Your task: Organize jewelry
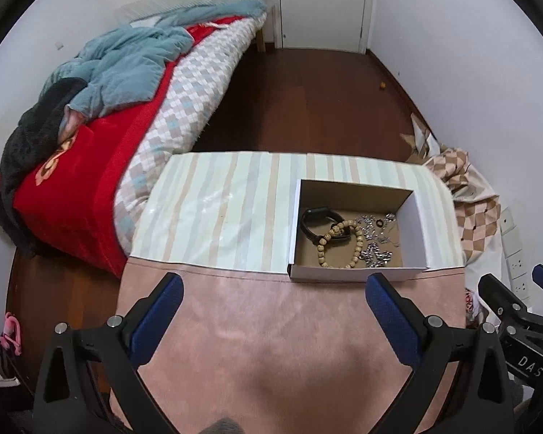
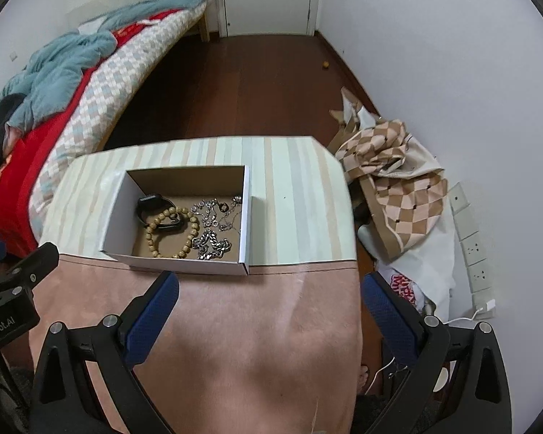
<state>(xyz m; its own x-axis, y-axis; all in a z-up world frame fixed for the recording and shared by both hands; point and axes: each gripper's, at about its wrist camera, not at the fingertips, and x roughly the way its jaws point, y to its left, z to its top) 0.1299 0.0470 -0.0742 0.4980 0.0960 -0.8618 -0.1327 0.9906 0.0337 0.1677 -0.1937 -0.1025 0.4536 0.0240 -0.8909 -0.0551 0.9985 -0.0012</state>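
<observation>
Jewelry (image 2: 195, 224) lies in box (image 2: 184, 266), long side across table (image 2: 300, 195).

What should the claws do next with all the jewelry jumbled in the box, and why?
Probably the right claw should reach forward into the box for the bead bracelet. Both claws are open and hold nothing, and the left claw is near too. The bracelet lies over the black band, beside the silver chains, so lifting it first looks easiest.
</observation>
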